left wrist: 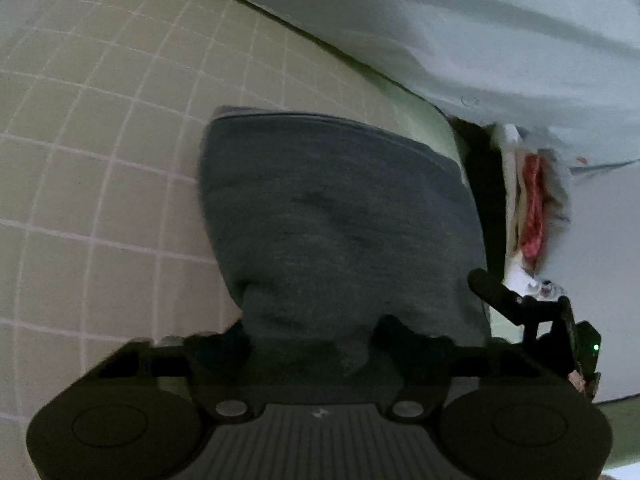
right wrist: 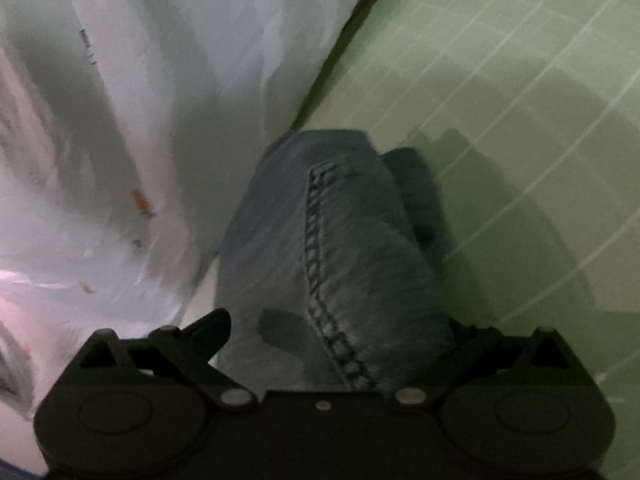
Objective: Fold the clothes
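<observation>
A dark blue-grey garment (left wrist: 340, 216) lies in a folded heap on the green grid mat (left wrist: 100, 160). Its near end narrows into a bunch between the fingers of my left gripper (left wrist: 314, 336), which press on both its sides. In the right wrist view the same garment (right wrist: 340, 260) shows a stitched seam running toward the camera. My right gripper (right wrist: 340, 330) stands wide open around its near end, and the right finger is partly hidden behind the cloth. A black finger (left wrist: 492, 288) of the right gripper shows at the garment's right edge in the left wrist view.
A pale, crumpled white sheet (left wrist: 480, 20) borders the mat on the far right and fills the left side of the right wrist view as a white sheet (right wrist: 120, 120). A red and white bundle (left wrist: 532, 208) lies beside the garment. Bare mat (right wrist: 520, 80) spreads on the other side.
</observation>
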The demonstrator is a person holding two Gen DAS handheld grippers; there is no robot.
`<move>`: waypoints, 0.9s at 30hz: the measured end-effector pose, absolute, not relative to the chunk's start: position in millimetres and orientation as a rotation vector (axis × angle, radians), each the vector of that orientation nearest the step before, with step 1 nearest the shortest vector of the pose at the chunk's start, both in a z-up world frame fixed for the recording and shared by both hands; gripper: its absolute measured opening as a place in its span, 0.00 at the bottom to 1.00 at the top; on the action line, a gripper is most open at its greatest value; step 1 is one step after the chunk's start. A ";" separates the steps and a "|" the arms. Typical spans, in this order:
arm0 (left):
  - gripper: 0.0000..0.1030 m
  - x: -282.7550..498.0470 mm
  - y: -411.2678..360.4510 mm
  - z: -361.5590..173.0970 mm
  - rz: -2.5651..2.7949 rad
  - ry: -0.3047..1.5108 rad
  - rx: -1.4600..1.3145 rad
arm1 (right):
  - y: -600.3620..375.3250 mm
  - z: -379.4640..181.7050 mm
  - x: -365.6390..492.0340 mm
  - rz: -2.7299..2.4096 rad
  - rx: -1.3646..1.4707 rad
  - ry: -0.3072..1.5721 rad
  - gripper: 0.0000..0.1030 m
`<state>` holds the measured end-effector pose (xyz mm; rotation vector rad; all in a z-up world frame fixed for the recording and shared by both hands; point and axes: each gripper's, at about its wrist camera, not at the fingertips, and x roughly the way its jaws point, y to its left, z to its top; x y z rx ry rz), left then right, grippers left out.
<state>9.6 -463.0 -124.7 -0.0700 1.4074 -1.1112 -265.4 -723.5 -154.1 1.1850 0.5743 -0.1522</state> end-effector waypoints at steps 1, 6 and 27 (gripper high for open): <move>0.53 6.8 -464.7 -121.5 -1.110 1.392 -0.039 | -724.3 -153.9 -269.4 -0.148 1.217 0.557 0.89; 0.37 -2.7 -456.3 -98.7 -1.137 1.354 -0.090 | -729.4 -158.6 -312.5 -0.221 1.410 0.433 0.38; 0.31 -189.6 -687.2 88.5 -1.720 0.888 -0.118 | -897.7 51.4 -530.1 -0.431 1.036 -0.097 0.36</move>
